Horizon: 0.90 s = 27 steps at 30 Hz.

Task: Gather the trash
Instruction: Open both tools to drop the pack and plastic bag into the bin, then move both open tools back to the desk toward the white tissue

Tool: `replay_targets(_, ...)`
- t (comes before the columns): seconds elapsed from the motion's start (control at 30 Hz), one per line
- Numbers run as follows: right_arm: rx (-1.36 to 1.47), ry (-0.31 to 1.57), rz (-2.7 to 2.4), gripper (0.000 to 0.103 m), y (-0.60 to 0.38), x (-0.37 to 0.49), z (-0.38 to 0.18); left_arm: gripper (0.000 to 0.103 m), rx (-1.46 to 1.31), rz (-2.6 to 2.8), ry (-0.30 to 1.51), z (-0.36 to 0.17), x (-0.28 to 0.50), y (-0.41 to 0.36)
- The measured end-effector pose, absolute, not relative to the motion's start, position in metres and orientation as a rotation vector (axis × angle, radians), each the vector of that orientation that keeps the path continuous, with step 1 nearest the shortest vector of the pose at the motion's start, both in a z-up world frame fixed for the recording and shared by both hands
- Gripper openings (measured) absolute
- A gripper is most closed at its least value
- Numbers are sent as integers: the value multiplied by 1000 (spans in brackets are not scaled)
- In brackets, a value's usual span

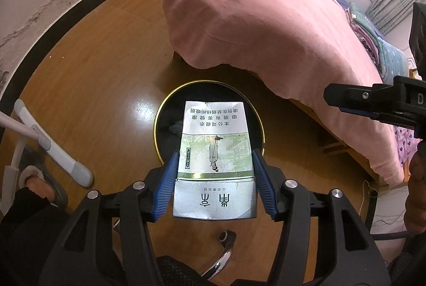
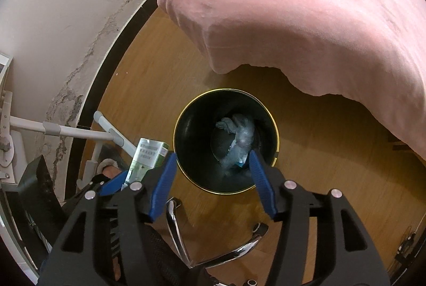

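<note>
A cigarette pack [image 1: 215, 152], white and green with a silver lid end, sits upright between the blue pads of my left gripper [image 1: 215, 152], which touch both its sides. It hangs right above the black bin with a gold rim [image 1: 159, 126]. In the right wrist view the same pack [image 2: 149, 152] shows left of the bin [image 2: 226, 90]. My right gripper [image 2: 213, 155] stands open over the bin's near edge with nothing between its fingers. Crumpled grey-white trash [image 2: 239, 137] lies on the bin's bottom. One black finger of the right gripper [image 1: 330, 94] shows at the right in the left wrist view.
A bed with a pink cover [image 1: 266, 19] overhangs the wooden floor just behind the bin. A white stand's foot [image 1: 53, 147] and a person's slippered foot [image 1: 34, 179] are at the left by the wall. A chair's chrome legs [image 2: 175, 230] lie below the grippers.
</note>
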State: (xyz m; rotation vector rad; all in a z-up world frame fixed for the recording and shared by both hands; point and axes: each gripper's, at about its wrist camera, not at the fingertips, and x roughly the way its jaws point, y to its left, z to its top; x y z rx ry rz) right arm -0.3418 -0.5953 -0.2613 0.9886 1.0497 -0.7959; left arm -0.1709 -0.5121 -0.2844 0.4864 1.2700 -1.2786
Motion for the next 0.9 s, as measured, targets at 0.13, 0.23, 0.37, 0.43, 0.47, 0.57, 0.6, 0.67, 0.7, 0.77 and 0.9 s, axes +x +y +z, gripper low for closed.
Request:
replay_targets(0.13, 984, 1047, -795, 58, -596, -341, -260, 65, 479, -1282, 1263, -284, -171, -512)
replay_targets(0.23, 978, 1046, -796, 58, -597, -340, -259, 68, 475, -1282, 1260, -283, -171, -510)
replay_targets(0.37, 950, 1042, -795, 60, -595, -335, -254, 70, 458, -1281, 1236, -276, -169, -506)
replay_targets(0.43, 912, 1037, -800, 62, -593, -330, -247, 70, 439, -1269, 1190, -263, -166, -497)
replay_targets(0.47, 878, 1027, -806, 62, -591, -326, -240, 71, 423, -1264, 1158, -253, -165, -492)
replay_targets(0.57, 771, 969, -838, 69, -581, -319, -211, 82, 401, -1280, 1054, -205, -164, -469)
replay_targets(0.6, 718, 919, -851, 71, -574, -315, -192, 84, 399, -1283, 1029, -191, -164, -462)
replay_targets(0.67, 671, 854, -846, 76, -564, -309, -168, 89, 406, -1289, 941, -146, -160, -437)
replay_targets(0.7, 657, 801, -818, 77, -553, -303, -149, 92, 404, -1277, 875, -117, -155, -417)
replay_targets(0.77, 657, 742, -754, 78, -539, -292, -128, 94, 392, -1247, 792, -79, -143, -383)
replay_targets(0.9, 583, 694, -539, 78, -482, -234, -88, 96, 410, -1033, 676, -20, -93, -293)
